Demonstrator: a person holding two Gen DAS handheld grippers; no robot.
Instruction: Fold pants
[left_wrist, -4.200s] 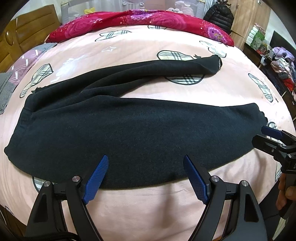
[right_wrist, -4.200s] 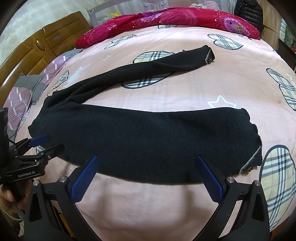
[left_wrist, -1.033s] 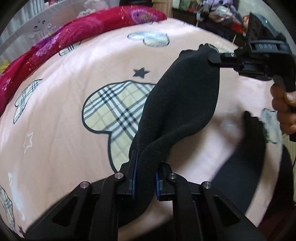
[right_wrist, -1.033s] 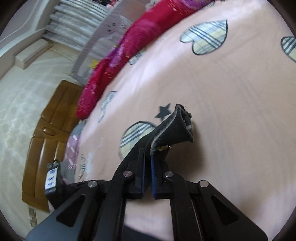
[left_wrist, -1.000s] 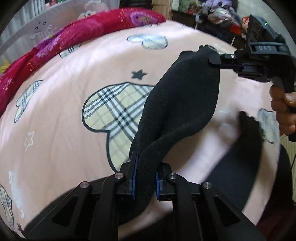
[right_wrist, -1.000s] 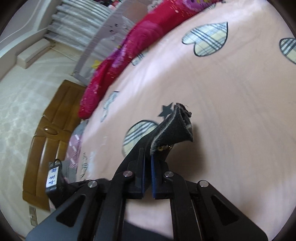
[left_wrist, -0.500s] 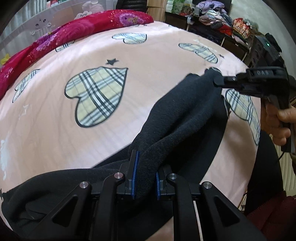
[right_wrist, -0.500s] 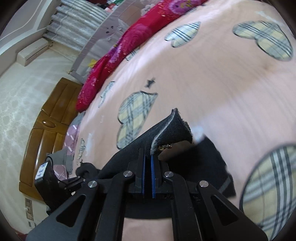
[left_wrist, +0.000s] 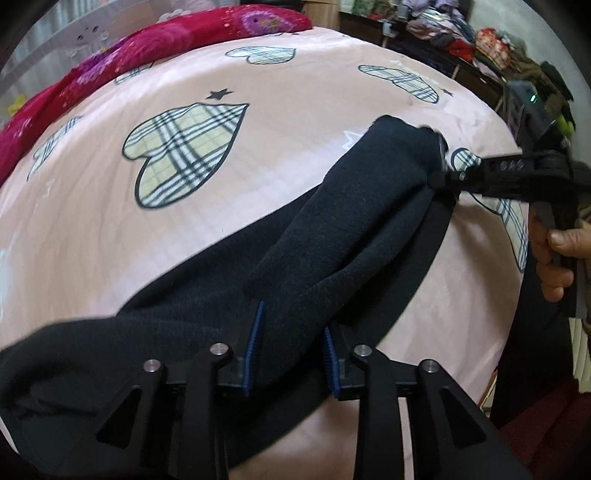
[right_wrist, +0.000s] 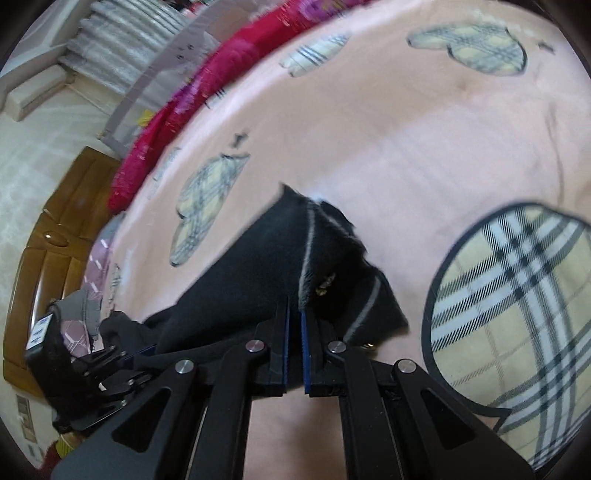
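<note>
Fuzzy black fleece pants (left_wrist: 343, 236) drape over the pink bedsheet (left_wrist: 110, 236); left gripper (left_wrist: 291, 343) is opening around a fold, right gripper (right_wrist: 293, 332) pinches the cuff.

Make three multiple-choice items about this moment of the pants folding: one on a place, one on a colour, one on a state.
1. Where does the carried pant leg lie?
A. over the other leg
B. on the red quilt
C. on the floor

2. What colour is the bed sheet?
A. green
B. pink with plaid hearts
C. plain white

3. How is the right tool?
A. wide open and empty
B. out of view
C. shut on the pant cuff

Answers:
1 A, the carried leg rests along the lower leg.
2 B, pink cloth with checked hearts shows all around.
3 C, its pads pinch the cuff, while the left tool is opening around the fabric.
</note>
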